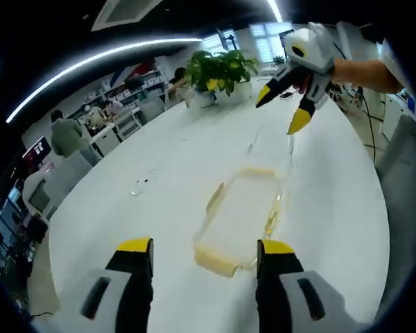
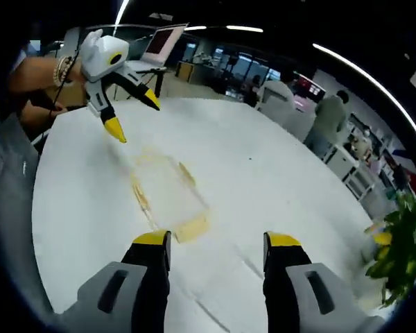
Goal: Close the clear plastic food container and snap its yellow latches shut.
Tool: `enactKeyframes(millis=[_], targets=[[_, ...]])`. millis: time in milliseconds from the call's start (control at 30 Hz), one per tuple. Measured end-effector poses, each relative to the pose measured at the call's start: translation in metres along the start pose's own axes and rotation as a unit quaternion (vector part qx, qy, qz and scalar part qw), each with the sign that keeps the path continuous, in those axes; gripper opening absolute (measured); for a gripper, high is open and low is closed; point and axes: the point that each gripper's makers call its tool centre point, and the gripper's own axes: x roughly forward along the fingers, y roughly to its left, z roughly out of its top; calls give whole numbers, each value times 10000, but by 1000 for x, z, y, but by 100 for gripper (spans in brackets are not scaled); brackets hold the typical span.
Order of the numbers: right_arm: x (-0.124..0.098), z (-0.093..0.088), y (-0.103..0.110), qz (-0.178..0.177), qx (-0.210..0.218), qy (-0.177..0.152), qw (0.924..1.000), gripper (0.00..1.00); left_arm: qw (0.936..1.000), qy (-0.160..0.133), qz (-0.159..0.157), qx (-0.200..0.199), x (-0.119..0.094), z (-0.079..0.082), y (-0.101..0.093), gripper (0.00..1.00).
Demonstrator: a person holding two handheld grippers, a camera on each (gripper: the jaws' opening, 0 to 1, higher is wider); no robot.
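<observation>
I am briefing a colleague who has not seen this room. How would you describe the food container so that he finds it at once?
Start from the big white table with the potted plant at its far end. Near the middle lies the clear plastic food container, between the two open grippers. Its yellow latches set it apart.

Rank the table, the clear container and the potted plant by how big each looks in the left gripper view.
1. White table, largest.
2. Clear container.
3. Potted plant, smallest as seen, but it stands at the far end, so its true size against the container is unsure.
</observation>
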Motion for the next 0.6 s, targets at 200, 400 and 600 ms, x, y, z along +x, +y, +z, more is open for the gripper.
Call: enactKeyframes(millis=[200,400,600], targets=[[34,0,6,778,-921,317,9922,50,9982,175,-444,372,17,-13,-2,57],[54,-7,18,1495,-1189,504,9803,48,9896,614,-931,905,27,-37,-3,58],[65,-13,33,2004,-1379,645,9678,47,9791,914,-1160,1398,39,-46,-5,56]])
